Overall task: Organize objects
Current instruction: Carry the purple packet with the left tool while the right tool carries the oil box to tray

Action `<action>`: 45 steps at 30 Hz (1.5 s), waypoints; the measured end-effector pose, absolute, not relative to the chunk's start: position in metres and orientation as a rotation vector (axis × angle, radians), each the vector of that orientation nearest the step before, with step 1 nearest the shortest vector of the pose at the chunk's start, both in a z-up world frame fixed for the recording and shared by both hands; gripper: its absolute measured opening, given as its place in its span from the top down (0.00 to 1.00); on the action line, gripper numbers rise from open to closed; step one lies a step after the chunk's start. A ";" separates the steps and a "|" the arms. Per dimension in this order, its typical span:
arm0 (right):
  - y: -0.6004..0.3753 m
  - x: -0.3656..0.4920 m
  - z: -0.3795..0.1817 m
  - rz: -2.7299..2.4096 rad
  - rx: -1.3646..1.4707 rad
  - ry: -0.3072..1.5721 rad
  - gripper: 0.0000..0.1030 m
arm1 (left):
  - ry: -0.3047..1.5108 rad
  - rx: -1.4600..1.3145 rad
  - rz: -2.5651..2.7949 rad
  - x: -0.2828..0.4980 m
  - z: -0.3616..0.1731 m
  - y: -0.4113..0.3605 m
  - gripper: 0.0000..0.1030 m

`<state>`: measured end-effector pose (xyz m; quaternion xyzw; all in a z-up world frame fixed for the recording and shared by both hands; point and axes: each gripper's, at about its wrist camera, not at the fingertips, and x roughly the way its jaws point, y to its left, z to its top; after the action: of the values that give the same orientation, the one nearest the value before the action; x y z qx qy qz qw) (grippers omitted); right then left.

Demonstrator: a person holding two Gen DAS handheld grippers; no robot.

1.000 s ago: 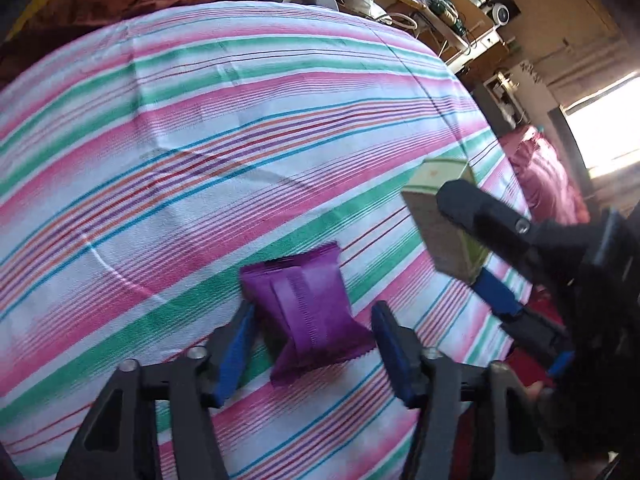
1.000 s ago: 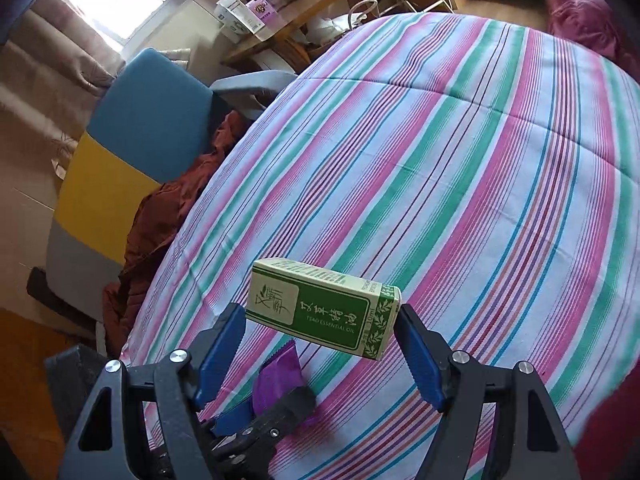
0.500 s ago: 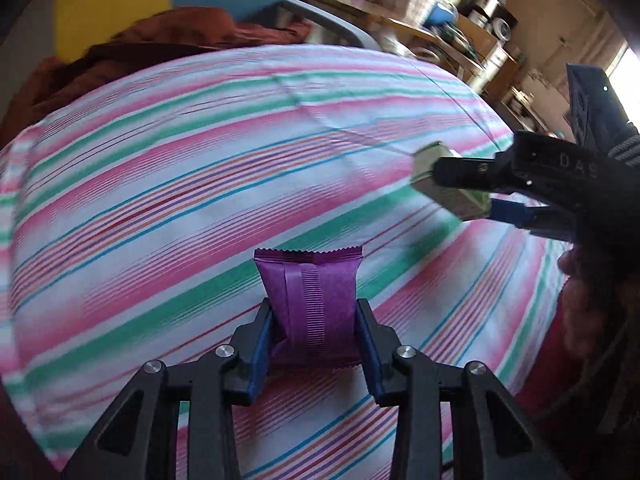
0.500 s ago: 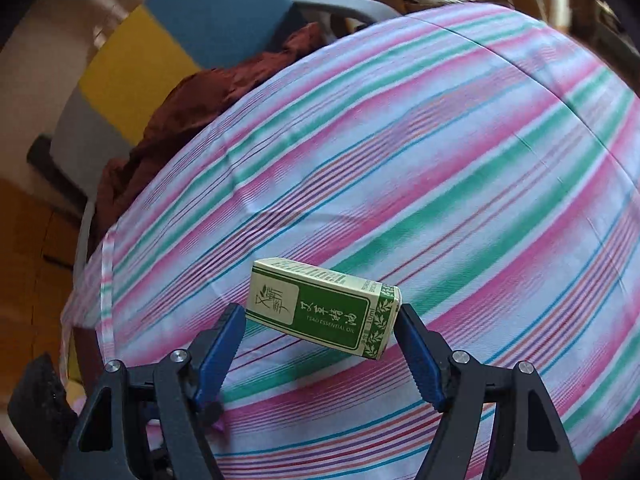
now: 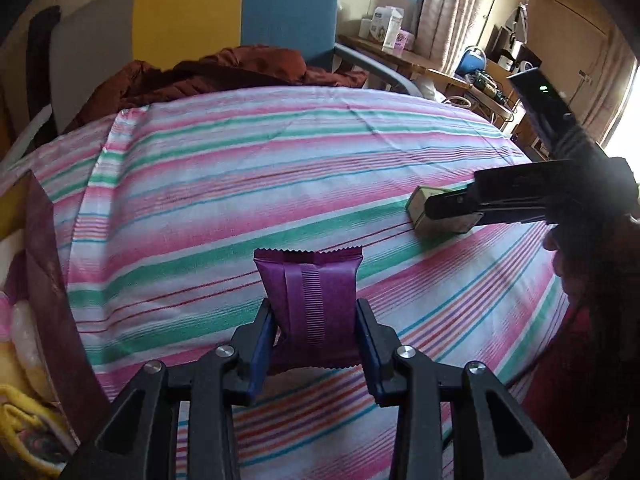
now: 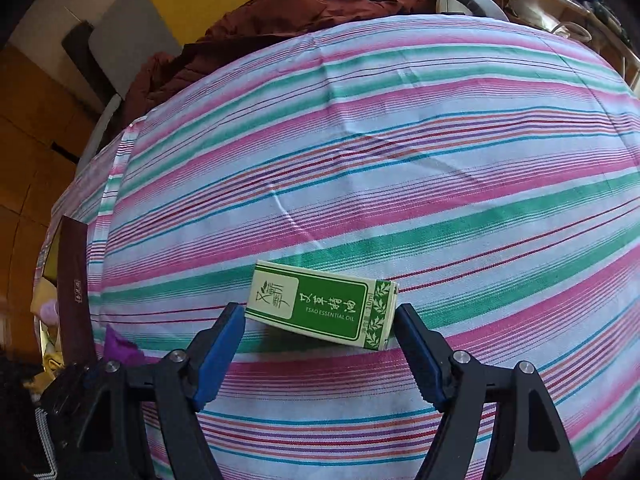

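1. Our left tongs (image 5: 316, 330) are clamped tight on a purple packet (image 5: 310, 294), blue pads pressing both its sides, the crimped top edge standing up above the striped cloth (image 5: 240, 184).
2. Our right tongs (image 6: 320, 334) hold a green and cream box (image 6: 322, 304) lengthwise between the pads; the right pad is against the box's end, and the left pad looks to meet the other end, though we cannot see that contact cleanly.
3. The box reads "essential oil" and sits low over the cloth, just at a green stripe; whether it touches the fabric we cannot tell.
4. From the left camera, there's the box (image 5: 434, 214) off to the right, well apart from the packet, with the right tongs (image 5: 452, 210) reaching in from that side.
5. At the left edge stands a dark maroon carton (image 5: 48, 280) with yellow and pale things inside it, close by the packet.
6. Beyond the cloth, a rust-brown blanket (image 5: 224, 70) lies heaped against a chair (image 5: 192, 12) with grey, yellow and blue panels.
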<state>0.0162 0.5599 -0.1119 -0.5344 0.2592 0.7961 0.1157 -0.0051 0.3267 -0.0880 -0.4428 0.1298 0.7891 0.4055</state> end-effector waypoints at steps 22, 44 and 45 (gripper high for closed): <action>0.544 0.013 -0.114 2.290 -1.623 0.506 0.26 | 0.277 -0.925 2.137 0.015 -0.015 0.257 0.63; 0.326 0.008 -0.030 2.881 -1.595 0.303 0.27 | -0.219 -1.061 2.414 -0.037 0.004 0.041 0.63; 0.310 0.011 -0.024 2.929 -1.582 0.291 0.27 | -0.240 -1.067 2.434 -0.039 0.003 0.030 0.63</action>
<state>0.0105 0.3098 -0.0237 -0.4711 0.0866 0.8721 -0.1001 -0.0389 0.0298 0.0032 -0.3887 -0.0873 0.8867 0.2345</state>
